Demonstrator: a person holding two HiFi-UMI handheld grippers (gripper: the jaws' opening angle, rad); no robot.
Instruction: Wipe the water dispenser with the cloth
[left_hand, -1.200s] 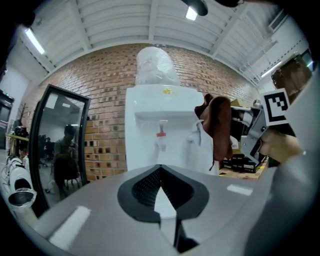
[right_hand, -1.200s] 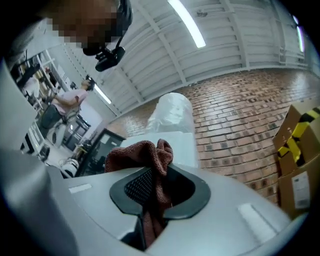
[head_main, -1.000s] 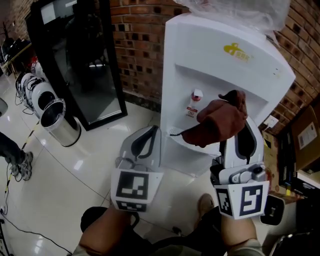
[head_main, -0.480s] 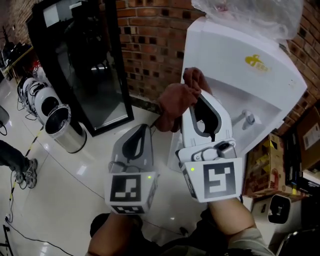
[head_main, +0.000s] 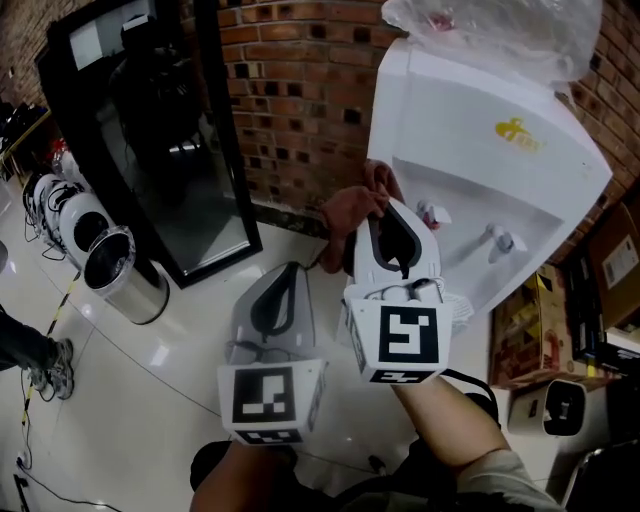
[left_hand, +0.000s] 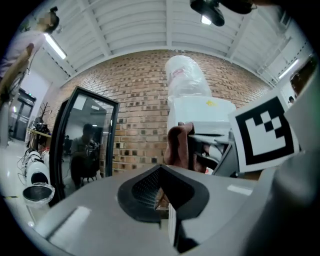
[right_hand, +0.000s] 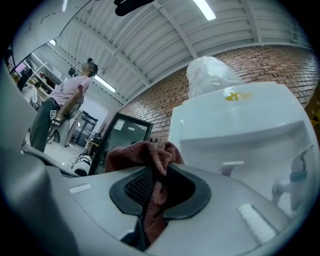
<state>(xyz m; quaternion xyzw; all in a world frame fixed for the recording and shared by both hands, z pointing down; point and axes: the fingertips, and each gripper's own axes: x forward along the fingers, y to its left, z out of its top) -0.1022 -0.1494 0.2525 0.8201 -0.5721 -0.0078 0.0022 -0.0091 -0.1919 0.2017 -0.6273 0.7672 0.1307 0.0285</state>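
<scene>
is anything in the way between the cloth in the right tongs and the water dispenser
Nothing visible is. The right tongs grip the cloth right beside the water dispenser's left edge, with no object between them; whether it touches can't be told. The left tongs sit lower and off to the side, empty.

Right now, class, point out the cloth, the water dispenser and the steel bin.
cloth (right_hand: 142, 152): right gripper view, on its bunched top fold.
water dispenser (head_main: 470, 105): head view, on the white panel above the taps.
steel bin (head_main: 140, 285): head view, on its shiny side wall.
</scene>
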